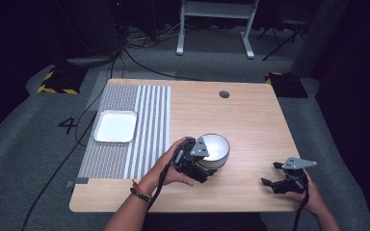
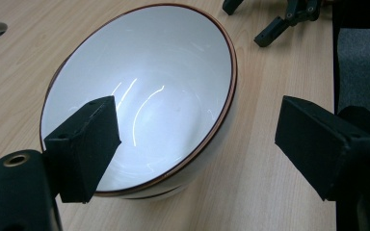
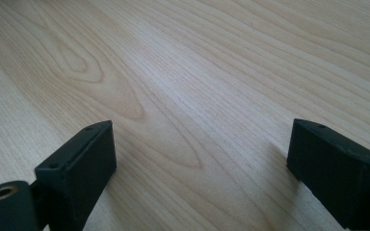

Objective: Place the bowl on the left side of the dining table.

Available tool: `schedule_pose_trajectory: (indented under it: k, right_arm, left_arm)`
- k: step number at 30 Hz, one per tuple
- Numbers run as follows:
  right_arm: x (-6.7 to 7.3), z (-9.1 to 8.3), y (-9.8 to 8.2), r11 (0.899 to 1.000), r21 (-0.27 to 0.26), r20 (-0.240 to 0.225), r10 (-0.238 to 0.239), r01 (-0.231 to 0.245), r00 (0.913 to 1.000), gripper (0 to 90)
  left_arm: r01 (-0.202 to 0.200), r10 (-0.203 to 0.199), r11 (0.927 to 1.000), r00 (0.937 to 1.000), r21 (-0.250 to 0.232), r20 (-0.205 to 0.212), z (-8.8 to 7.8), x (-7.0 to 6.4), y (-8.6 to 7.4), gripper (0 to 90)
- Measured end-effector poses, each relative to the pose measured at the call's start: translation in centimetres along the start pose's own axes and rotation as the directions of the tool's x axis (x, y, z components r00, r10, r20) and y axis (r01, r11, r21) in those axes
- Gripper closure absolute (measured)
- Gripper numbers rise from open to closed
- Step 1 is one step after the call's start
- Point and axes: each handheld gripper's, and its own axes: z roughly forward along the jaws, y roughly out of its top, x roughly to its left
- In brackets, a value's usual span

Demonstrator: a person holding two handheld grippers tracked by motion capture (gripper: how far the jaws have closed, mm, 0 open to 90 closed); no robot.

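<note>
Far to the left of both grippers, a white tray (image 1: 116, 126) lies on a striped mat (image 1: 125, 130) that covers the left part of the wooden table (image 1: 255, 120).

The left gripper (image 1: 207, 168) is held in the person's left hand (image 1: 171, 166) right at the near left side of the bowl (image 1: 215, 148). In the left gripper view its 2 jaws stand wide apart and straddle the bowl's (image 2: 149, 96) rim: one jaw is over the white inside, the other is outside the wall, above bare wood. They are spread and clamp nothing; I cannot tell whether either pad touches the rim. The bowl stands upright, white inside with a thin brown edge, directly ahead of this gripper.

The right gripper (image 1: 270, 174), held in the right hand (image 1: 310, 197), sits well to the right of the bowl, low over the table near its front edge. Its 2 jaws are wide apart too, with only bare wood (image 3: 188, 86) between them.
</note>
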Motion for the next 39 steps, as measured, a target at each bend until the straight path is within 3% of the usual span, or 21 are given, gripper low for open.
schedule_pose_trajectory:
  k: [7, 12, 15, 19, 20, 23, 24, 27, 30, 36, 39]
  right_arm:
    - [0.0, 0.0, 0.0, 1.0, 0.001, 0.0, 0.0, 0.0, 1.0, 10.1]
    - [0.0, 0.0, 0.0, 1.0, -0.001, 0.0, -0.002, 0.002, 1.0, 10.1]
    - [0.0, 0.0, 0.0, 1.0, -0.001, 0.0, -0.002, 0.002, 1.0, 10.1]
    - [0.0, 0.0, 0.0, 1.0, 0.0, 0.0, -0.003, 0.003, 1.0, 10.1]
    - [0.0, 0.0, 0.0, 1.0, 0.0, 0.0, 0.0, 0.0, 1.0, 10.1]
    - [0.0, 0.0, 0.0, 1.0, 0.001, 0.0, 0.002, -0.002, 1.0, 10.1]
    - [0.0, 0.0, 0.0, 1.0, 0.0, 0.0, -0.001, 0.001, 1.0, 10.1]
    - [0.0, 0.0, 0.0, 1.0, 0.0, 0.0, -0.001, 0.001, 1.0, 10.1]
    - [0.0, 0.0, 0.0, 1.0, 0.0, 0.0, 0.0, 0.0, 1.0, 10.1]
    - [0.0, 0.0, 0.0, 1.0, 0.0, 0.0, 0.0, 0.0, 1.0, 10.1]
    - [0.0, 0.0, 0.0, 1.0, -0.001, 0.0, -0.002, 0.002, 1.0, 10.1]
  left_arm:
    - [0.029, -0.029, 0.9995, 0.9996, -0.007, 0.005, 1.0, 0.7, 0.0, 17.9]
    - [0.021, -0.021, 0.9998, 0.9995, 0.007, 0.025, 1.6, 0.9, 0.0, 19.9]
    - [0.006, -0.007, 0.9998, 0.9986, 0.02, 0.052, 2.0, 1.1, 0.0, 25.5]
    - [-0.012, 0.009, 0.9988, 0.9984, 0.048, 0.057, 2.6, 1.2, 0.1, 32.0]
    - [-0.012, 0.008, 0.9986, 0.9977, 0.052, 0.067, 2.7, 1.3, 0.1, 38.0]
    - [-0.037, 0.031, 0.9977, 0.9946, 0.057, 0.099, 2.8, 1.2, 0.1, 44.6]
    - [-0.064, 0.057, 0.9963, 0.9922, 0.058, 0.111, 2.7, 1.2, 0.2, 47.2]
    - [-0.116, 0.105, 0.9914, 0.9825, 0.06, 0.154, 2.6, 1.0, 0.4, 63.9]
    - [-0.169, 0.156, 0.9824, 0.9756, 0.078, 0.154, 3.0, 0.6, 0.9, 76.9]
    - [-0.218, 0.201, 0.9699, 0.9683, 0.109, 0.149, 2.9, 0.2, 1.8, 79.7]
    - [-0.215, 0.198, 0.9719, 0.9667, 0.096, 0.163, 2.7, 0.2, 2.1, 80.4]
